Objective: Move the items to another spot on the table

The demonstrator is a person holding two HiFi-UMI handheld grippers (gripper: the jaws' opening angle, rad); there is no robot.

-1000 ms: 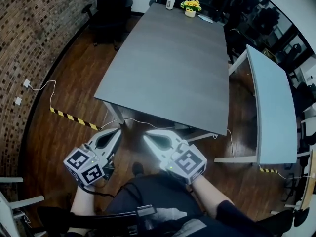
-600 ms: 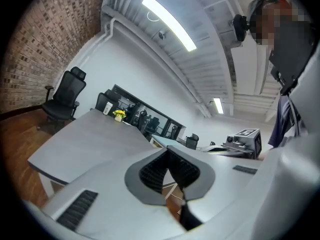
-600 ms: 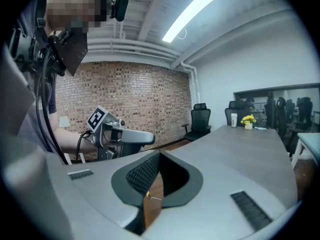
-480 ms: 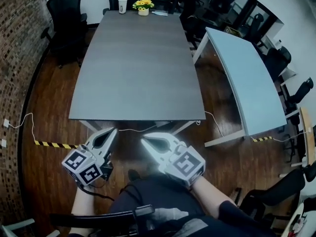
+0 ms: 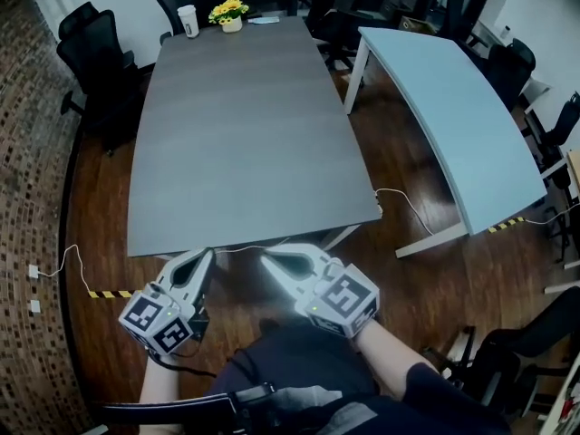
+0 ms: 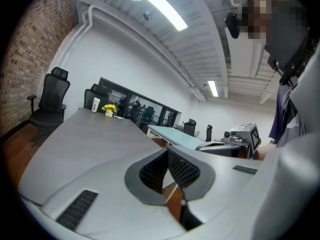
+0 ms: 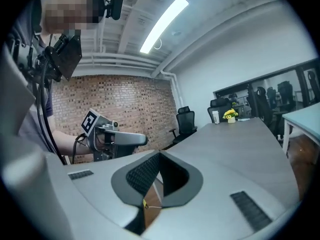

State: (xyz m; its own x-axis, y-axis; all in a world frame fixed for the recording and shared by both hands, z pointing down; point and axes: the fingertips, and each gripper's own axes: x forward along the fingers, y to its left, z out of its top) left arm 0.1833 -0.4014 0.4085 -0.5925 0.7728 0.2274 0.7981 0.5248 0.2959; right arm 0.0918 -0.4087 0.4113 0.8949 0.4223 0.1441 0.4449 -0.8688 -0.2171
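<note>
Your left gripper (image 5: 205,255) and right gripper (image 5: 268,259) hover side by side just short of the near edge of the grey table (image 5: 245,152), each with its jaws drawn together on nothing. The items, a white cup (image 5: 188,21) and a pot of yellow flowers (image 5: 228,14), stand close together at the table's far end, well apart from both grippers.

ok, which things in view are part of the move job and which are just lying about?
Job:
- white cup and potted yellow flowers, at the far end of the grey table
- left gripper and right gripper, both shut and empty

Lying about:
- light blue table
- black chairs
- floor cable
- striped tape
</note>
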